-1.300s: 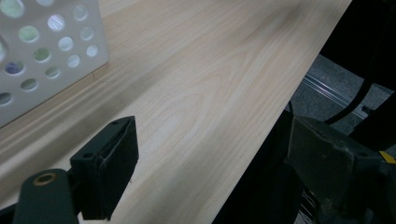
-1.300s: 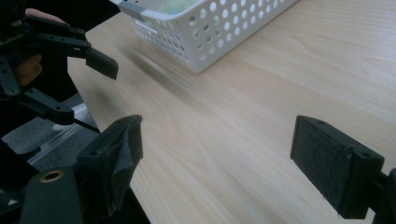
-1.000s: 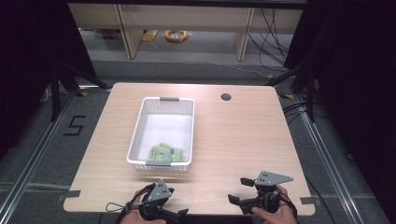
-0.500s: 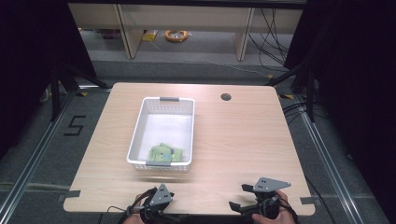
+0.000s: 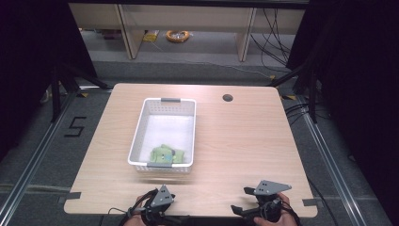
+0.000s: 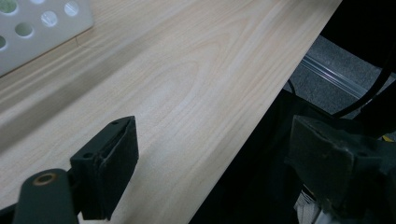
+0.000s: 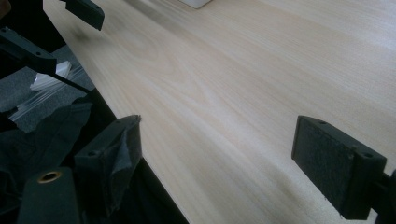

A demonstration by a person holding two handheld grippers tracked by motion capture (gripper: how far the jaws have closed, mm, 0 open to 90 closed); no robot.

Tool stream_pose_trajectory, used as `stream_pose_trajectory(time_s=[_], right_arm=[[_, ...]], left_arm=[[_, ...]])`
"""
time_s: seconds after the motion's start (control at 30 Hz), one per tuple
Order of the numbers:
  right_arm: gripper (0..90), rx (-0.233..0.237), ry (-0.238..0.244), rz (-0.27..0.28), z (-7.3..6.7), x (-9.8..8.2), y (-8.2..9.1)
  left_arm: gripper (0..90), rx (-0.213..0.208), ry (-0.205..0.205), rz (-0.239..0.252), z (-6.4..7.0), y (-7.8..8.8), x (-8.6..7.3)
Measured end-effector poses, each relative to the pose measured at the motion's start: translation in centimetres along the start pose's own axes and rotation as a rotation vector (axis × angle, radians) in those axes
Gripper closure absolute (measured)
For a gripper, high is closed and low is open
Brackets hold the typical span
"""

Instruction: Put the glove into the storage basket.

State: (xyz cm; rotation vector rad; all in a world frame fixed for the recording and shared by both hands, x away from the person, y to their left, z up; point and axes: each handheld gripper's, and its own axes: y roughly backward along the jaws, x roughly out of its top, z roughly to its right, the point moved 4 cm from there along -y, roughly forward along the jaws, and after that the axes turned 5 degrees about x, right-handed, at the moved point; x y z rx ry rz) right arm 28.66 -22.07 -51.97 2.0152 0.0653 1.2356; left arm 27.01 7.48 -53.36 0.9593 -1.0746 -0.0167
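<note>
1. Both claws are held at the near worktop (image 5: 244,141) edge: left claw (image 5: 149,206), right claw (image 5: 244,207).
2. Each is spread wide and nothing is gripped.
3. The basket (image 5: 138,141) is seen well ahead of the left claw, with the green cloth (image 5: 165,154) lying in its near end.
4. The step is judged a rest or approach; a forward reach into the basket is called for next.
</note>
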Motion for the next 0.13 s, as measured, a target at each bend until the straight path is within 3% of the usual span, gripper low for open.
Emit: stream_pose_trajectory(time_s=[0.03,0.07,0.13], right_arm=[[16.8,0.01,-0.027,0.003,-0.16,-0.06,-0.07],[16.8,0.016,-0.01,-0.005,0.05,-0.04,-0.02],[16.8,0.033,-0.004,-0.01,0.1,-0.04,-0.07]], left_arm=[[15.8,0.007,-0.022,-0.006,-0.29,0.04,0.02],[15.8,0.012,-0.026,-0.011,-0.39,0.1,0.0],[15.8,0.008,-0.006,-0.004,-0.33,0.05,0.01]])
